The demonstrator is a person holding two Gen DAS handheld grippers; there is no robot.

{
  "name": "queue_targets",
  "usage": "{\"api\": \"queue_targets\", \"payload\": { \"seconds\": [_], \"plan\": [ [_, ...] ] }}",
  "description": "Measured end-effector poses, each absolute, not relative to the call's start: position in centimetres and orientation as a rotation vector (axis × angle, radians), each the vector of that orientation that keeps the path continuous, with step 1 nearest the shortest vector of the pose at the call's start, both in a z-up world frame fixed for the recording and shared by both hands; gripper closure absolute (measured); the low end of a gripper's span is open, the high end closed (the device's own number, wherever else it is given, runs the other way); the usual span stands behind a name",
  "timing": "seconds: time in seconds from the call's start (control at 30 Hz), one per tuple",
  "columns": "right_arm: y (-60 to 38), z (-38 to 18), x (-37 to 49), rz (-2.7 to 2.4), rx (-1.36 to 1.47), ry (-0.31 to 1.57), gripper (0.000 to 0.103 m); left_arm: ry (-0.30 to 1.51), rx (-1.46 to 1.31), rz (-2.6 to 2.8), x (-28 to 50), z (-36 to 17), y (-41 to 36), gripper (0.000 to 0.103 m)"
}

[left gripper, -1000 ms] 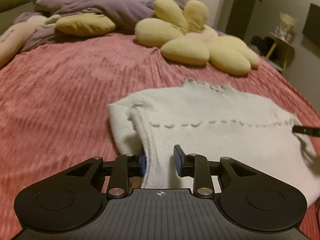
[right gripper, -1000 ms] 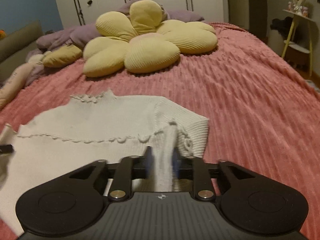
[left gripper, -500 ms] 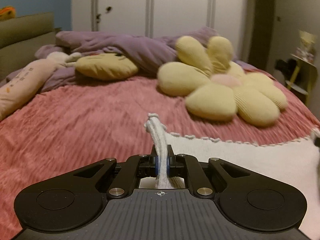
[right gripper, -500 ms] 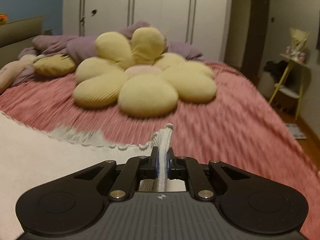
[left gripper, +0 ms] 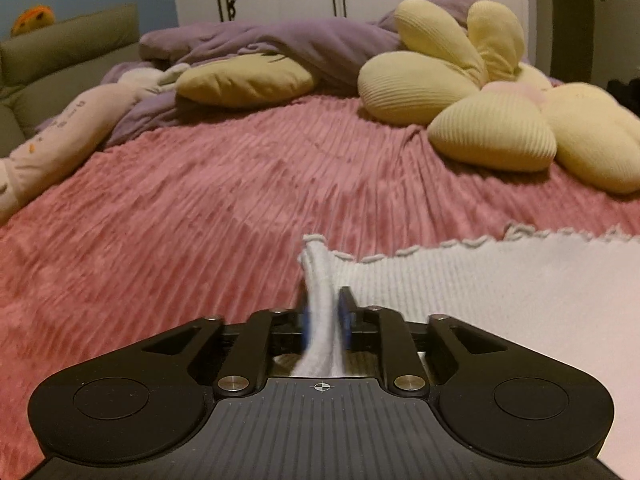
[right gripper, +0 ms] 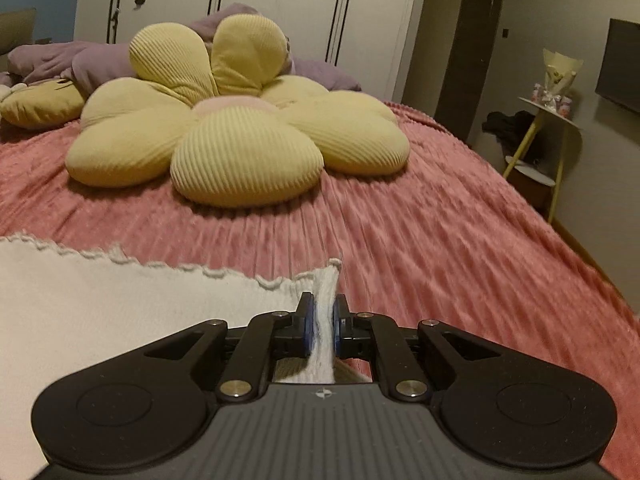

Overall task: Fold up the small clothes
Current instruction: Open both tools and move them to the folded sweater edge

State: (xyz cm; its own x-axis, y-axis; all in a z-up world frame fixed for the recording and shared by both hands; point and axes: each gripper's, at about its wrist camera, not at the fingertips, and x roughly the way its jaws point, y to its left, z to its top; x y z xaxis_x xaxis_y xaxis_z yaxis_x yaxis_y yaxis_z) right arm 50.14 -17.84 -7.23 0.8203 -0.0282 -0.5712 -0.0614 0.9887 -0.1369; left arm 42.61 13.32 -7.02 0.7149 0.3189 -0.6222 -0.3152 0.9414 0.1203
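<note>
1. Between the blue pads of the left gripper (left gripper: 325, 314) a bunched corner of the white knit sweater (left gripper: 500, 280) stands pinched; the pads show a narrow gap that the fabric fills, and motion blur softens their edges.
2. To the right of that gripper the rest of the sweater spreads out flat, its scalloped hem running away toward the right edge of the view.
3. Between the pads of the right gripper (right gripper: 323, 320) the sweater (right gripper: 120, 300) is clamped at its other corner, a narrow fold of knit rising just past the fingertips; the jaws are nearly closed on it.
4. To the left of the right gripper the white fabric lies wide, its wavy trim nearest the far side.
5. Under and beyond both grippers lies the pink ribbed bedspread (left gripper: 200, 208).
6. Ahead of the right gripper, well apart from the sweater, rests a yellow flower-shaped cushion (right gripper: 240, 140); from the left gripper it sits ahead and to the right.
7. Farther ahead of the left gripper lie a yellow pillow (left gripper: 244, 80) and a rumpled purple blanket (left gripper: 304, 44), with white wardrobe doors (right gripper: 280, 12) behind.
</note>
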Motion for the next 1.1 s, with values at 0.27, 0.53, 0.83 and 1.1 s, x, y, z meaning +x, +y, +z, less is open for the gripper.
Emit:
{"api": "queue_targets", "payload": {
  "seconds": [0.27, 0.53, 0.83, 1.1],
  "plan": [
    [-18.7, -7.8, 51.1, -0.054, -0.125, 0.625, 0.053, 0.746, 0.042, 0.413, 42.9, -6.0, 13.5, 0.032],
    [-20.3, -4.0, 42.8, 0.080, -0.020, 0.529, 0.038, 0.757, -0.051, 0.225, 37.2, -3.6, 10.9, 0.014],
    [-18.3, -6.6, 38.2, 0.156, -0.206, 0.584, 0.054, 0.831, 0.030, 0.236, 37.1, -4.7, 9.8, 0.011],
    [-22.3, -3.9, 36.6, 0.051, -0.102, 0.603, 0.054, 0.856, -0.091, 0.237, 32.1, -2.5, 11.5, 0.008]
  ]
}}
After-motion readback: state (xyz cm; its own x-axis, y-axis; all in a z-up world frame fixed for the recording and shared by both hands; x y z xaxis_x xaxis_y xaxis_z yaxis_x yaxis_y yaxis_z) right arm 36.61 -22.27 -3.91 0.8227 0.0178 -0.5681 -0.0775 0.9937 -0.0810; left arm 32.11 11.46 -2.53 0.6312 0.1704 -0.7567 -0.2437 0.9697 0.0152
